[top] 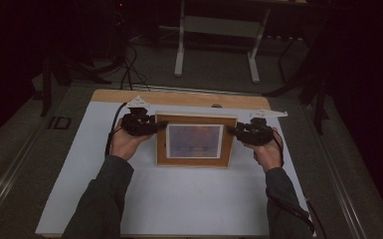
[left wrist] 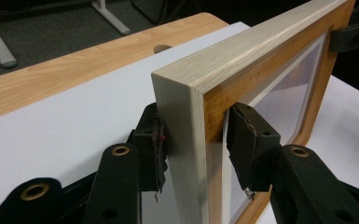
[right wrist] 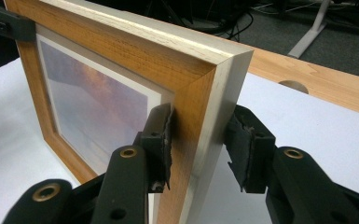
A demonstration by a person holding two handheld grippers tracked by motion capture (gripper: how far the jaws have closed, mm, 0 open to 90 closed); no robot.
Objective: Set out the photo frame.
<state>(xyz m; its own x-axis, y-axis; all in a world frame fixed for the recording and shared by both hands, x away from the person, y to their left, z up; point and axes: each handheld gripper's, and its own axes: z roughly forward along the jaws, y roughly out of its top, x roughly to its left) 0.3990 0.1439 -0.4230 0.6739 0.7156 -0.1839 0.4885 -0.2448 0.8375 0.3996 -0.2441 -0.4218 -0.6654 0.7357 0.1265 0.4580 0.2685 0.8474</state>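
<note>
- A wooden picture frame [top: 195,142] was held upright on the white sheet [top: 179,199] that covered the desk [top: 179,97], in the middle of the sheet's far half.
- The left tongs [top: 161,125] were closed on the frame's left upright, one pad [left wrist: 151,144] pressed against the pale outer back edge and the other against the brown front face beside the glass.
- The right tongs [top: 231,130] were closed on the frame's right upright in the same way, one pad [right wrist: 161,140] on the brown front face and the other on the pale back edge.
- Both tongs stood at a middling width, set by the thickness of the frame's moulding.
- In the high view each of the tongs was seen to be gripped in a hand [top: 124,142] coming in from the near edge of the desk, with dark sleeves on the forearms.
- A picture in soft orange and blue tones [top: 195,141] was shown behind the glass, bordered by a pale mat.
- A strip of bare wood with a round hole [left wrist: 161,48] was left uncovered along the desk's far edge.
- A grey carpeted floor [top: 219,74] and the legs of a white stand [top: 180,55] were seen beyond the desk.
</note>
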